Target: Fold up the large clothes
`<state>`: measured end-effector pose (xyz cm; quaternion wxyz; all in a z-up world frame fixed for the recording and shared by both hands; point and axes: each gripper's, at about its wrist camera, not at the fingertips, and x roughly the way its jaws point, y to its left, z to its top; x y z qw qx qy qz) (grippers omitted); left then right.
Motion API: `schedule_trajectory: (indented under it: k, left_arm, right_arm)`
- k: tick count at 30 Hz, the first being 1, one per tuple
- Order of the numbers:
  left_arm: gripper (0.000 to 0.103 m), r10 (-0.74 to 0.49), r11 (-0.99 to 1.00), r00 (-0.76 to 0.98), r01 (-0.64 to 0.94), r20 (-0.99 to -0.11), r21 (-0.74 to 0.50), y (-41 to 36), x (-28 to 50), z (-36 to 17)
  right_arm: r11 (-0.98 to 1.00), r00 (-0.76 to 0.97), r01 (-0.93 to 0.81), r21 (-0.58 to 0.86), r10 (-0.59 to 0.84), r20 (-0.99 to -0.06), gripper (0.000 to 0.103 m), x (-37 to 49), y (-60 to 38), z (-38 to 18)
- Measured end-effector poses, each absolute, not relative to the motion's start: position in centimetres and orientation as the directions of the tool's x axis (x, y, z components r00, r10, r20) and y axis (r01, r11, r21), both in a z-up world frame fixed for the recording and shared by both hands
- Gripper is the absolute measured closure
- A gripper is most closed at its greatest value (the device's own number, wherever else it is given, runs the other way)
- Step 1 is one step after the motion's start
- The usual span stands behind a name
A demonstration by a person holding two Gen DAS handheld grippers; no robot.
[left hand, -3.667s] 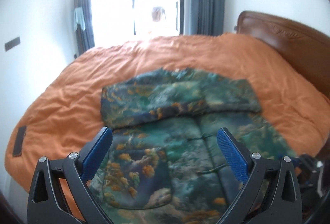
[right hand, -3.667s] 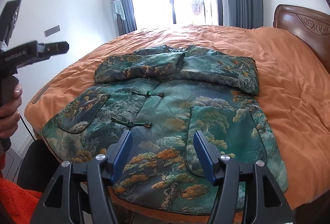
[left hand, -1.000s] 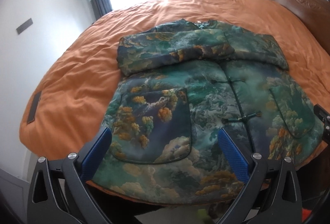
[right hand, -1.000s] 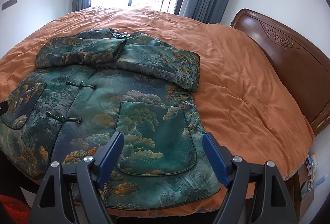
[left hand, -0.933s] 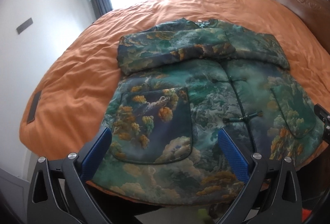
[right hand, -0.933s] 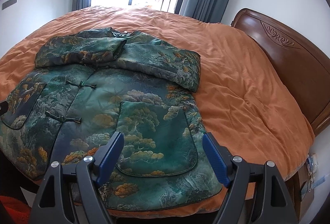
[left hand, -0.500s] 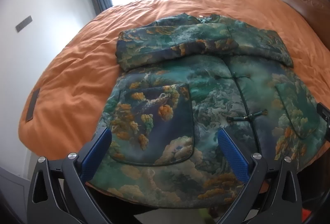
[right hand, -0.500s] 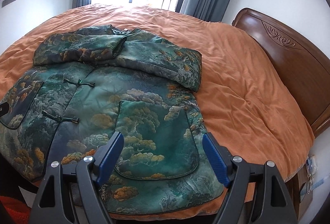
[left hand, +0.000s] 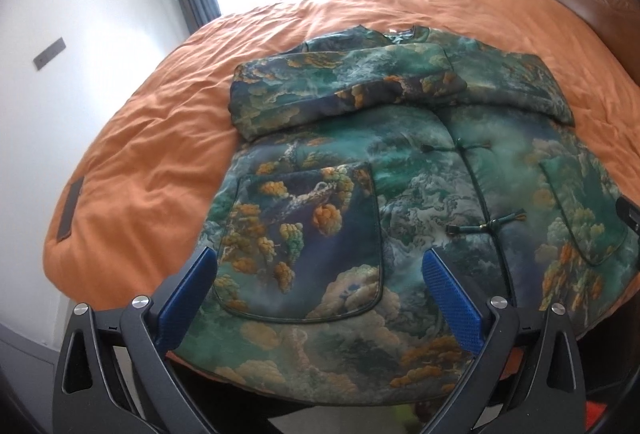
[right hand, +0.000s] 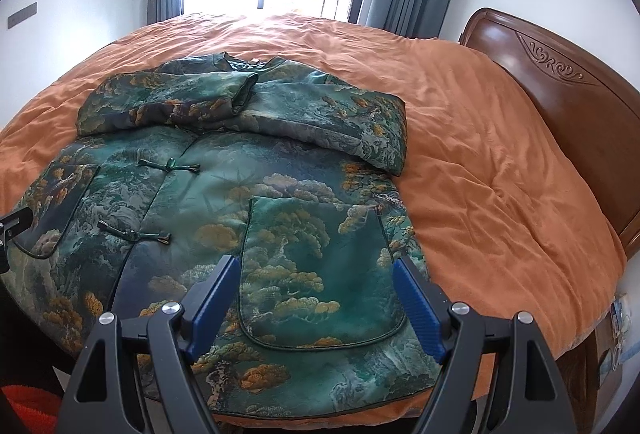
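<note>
- Currently the green brocade padded jacket with orange cloud print (left hand: 400, 170) lies face up on the orange quilted bedspread (left hand: 152, 154), hem at the near bed edge, collar toward the window.
- Both sleeves are already folded across the chest; they overlap near the collar.
- Left gripper (left hand: 320, 286) hovers over the left patch pocket (left hand: 300, 238), jaws wide apart, holding nothing.
- Right gripper (right hand: 316, 290) hovers over the right patch pocket (right hand: 320, 266), jaws likewise spread and empty.
- Judgement: sleeve step done; the hem-to-collar fold is in hand.
- Next move calls for each gripper to drop to a hem corner, pinch, then carry the hem up over the sleeves.
- The hem slightly overhangs the near edge, so the corners look reachable from below.
- Open bedspread lies beyond the collar and to the right; the carved wooden headboard (right hand: 560, 102) stands well apart.
</note>
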<state>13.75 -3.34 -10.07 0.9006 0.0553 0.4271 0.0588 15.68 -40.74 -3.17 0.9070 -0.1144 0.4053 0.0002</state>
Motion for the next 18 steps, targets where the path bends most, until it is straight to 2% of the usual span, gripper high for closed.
schedule_trajectory:
  k: [12, 18]
  left_arm:
    - [0.001, 0.177, 0.983, 0.633, -0.072, -0.754, 0.17, -2.9, 13.8, -10.1]
    - [0.001, 0.169, 0.983, 0.618, -0.049, -0.768, 0.177, -2.1, 14.2, -10.5]
  right_arm:
    - [0.974, 0.664, -0.124, -0.192, -0.062, -0.745, 0.023, 15.8, -39.8, -3.4]
    - [0.98, 0.644, -0.153, -0.129, 0.0, -0.765, 0.023, 16.5, -41.0, -4.0]
